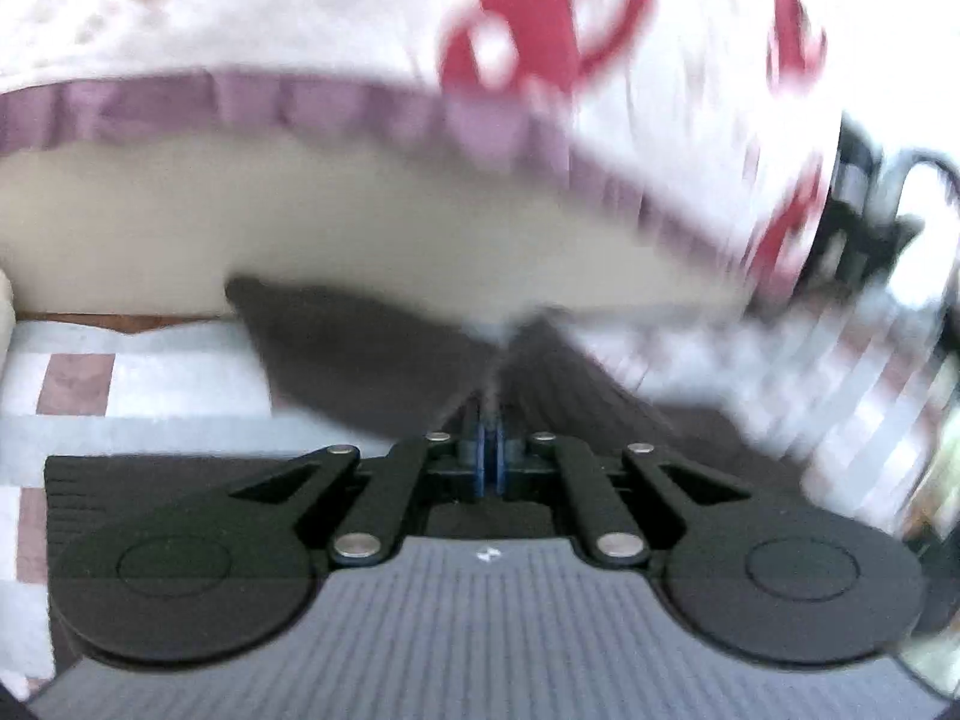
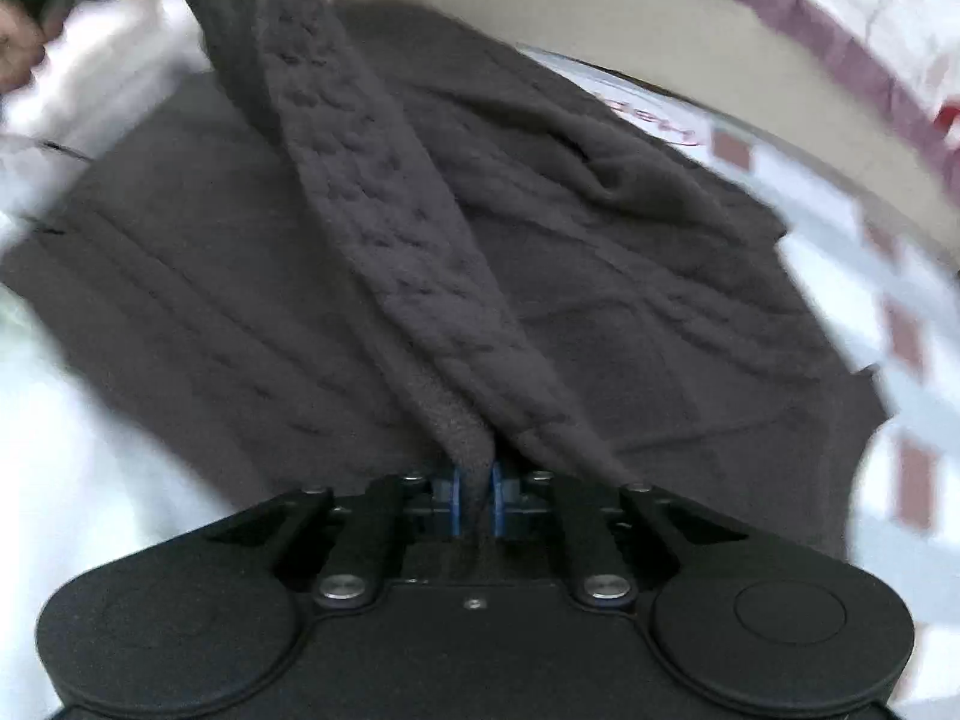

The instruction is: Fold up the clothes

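Observation:
A dark grey cable-knit sweater (image 2: 588,300) lies spread on a white and mauve checked bed cover (image 2: 852,240). My right gripper (image 2: 475,495) is shut on a fold of the sweater's edge, and a long raised strip of knit (image 2: 360,192) runs from it to the top left of the view. My left gripper (image 1: 491,438) is shut on dark sweater fabric (image 1: 372,354), which fans out ahead of it. The left wrist view is motion-blurred.
A white quilt with red shapes and a purple frilled edge (image 1: 336,102) lies beyond a beige bed side (image 1: 300,210). A dark metal-framed object (image 1: 870,228) shows at the right. A hand (image 2: 18,42) and a dark sleeve show at the top left of the right wrist view.

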